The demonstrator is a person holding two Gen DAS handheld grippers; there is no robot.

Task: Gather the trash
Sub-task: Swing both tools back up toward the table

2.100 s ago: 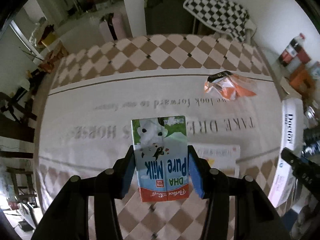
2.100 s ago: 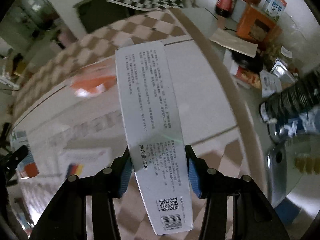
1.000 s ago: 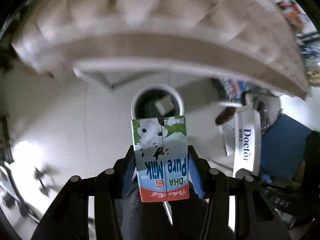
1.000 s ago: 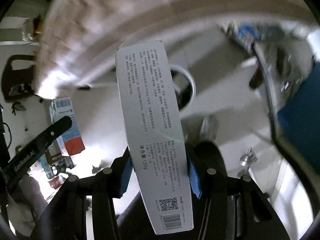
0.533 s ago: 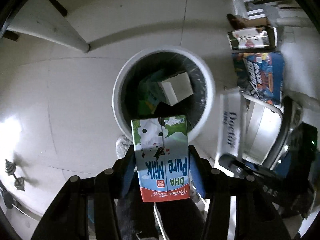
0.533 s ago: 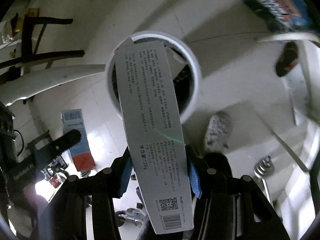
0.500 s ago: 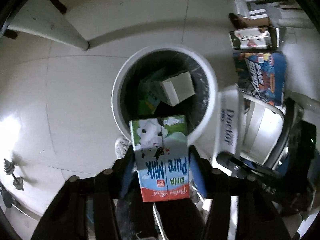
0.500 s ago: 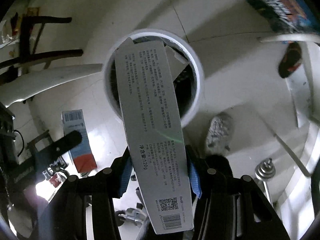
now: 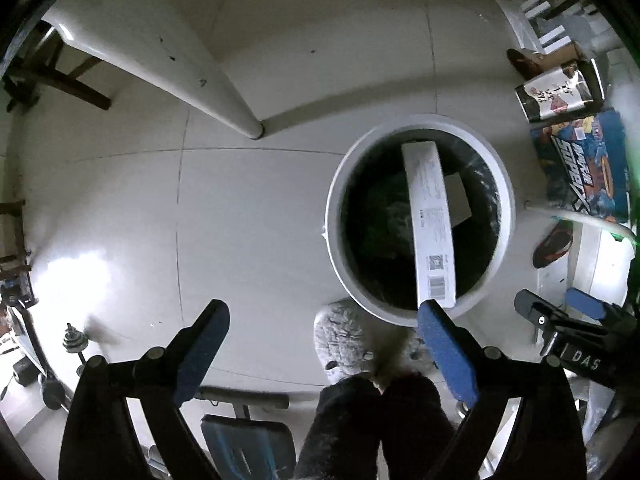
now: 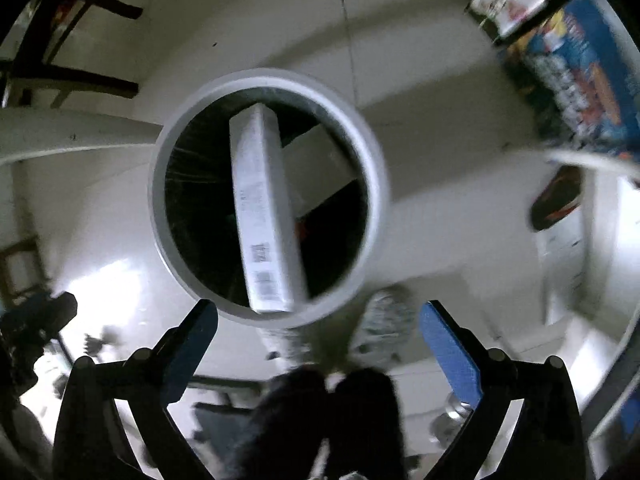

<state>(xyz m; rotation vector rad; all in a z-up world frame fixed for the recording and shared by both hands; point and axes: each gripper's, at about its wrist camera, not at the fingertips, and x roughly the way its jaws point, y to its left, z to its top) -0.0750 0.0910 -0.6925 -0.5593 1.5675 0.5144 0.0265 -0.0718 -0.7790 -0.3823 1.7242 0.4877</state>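
Left wrist view: we are holding the left gripper over the floor beside the white bin, jaws spread wide apart and gripping nothing. In the right wrist view we are holding the right gripper above the same bin, its jaws likewise wide apart and empty. The long white box is lying across the dark mouth of the bin, its barcode end at the near rim; we cannot tell whether it is falling freely or resting on the rim. A pale carton is lying deeper inside.

Hazards, as we are judging them:
- The box is about as long as the bin mouth is wide. It may be bridging the rim and could tip out onto the floor.
- The right wrist view is blurring, so the gripper is probably moving; a swing toward the rim could knock the box loose.
- Grey slippers are standing just beside the bin; a step could nudge it.
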